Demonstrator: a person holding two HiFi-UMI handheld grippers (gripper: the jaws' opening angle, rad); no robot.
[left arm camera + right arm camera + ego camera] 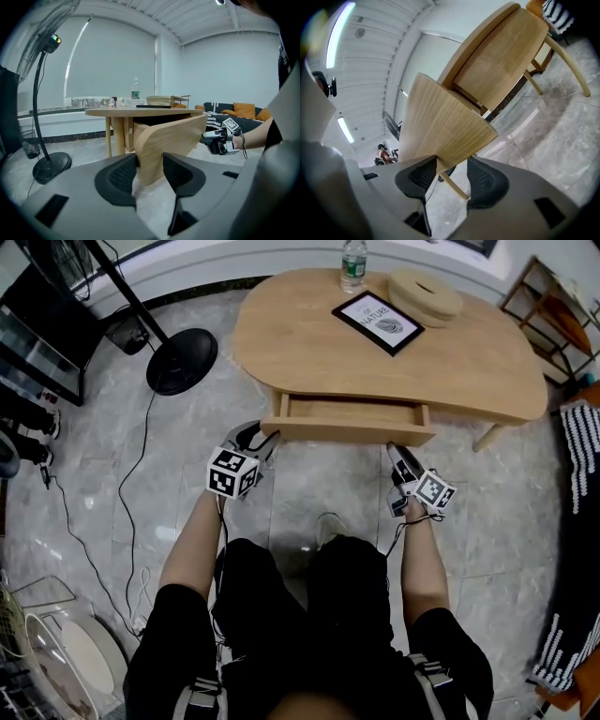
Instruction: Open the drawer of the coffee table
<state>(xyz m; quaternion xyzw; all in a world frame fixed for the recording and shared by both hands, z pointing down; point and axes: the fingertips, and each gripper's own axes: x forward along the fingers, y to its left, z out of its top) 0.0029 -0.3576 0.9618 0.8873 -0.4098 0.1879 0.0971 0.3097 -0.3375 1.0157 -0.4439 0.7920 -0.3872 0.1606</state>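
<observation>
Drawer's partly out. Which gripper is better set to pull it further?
Left, probably. The drawer front sits deep between the left gripper's pads; the right gripper only pinches its corner at the pad tips.

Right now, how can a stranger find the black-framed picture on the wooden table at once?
Look at the light wooden, bean-shaped coffee table with the open drawer. On its top, nearer the drawer than the clear plastic water bottle and the stack of round beige discs, lies the black-framed white picture. It alone is flat, rectangular and dark-edged.
</observation>
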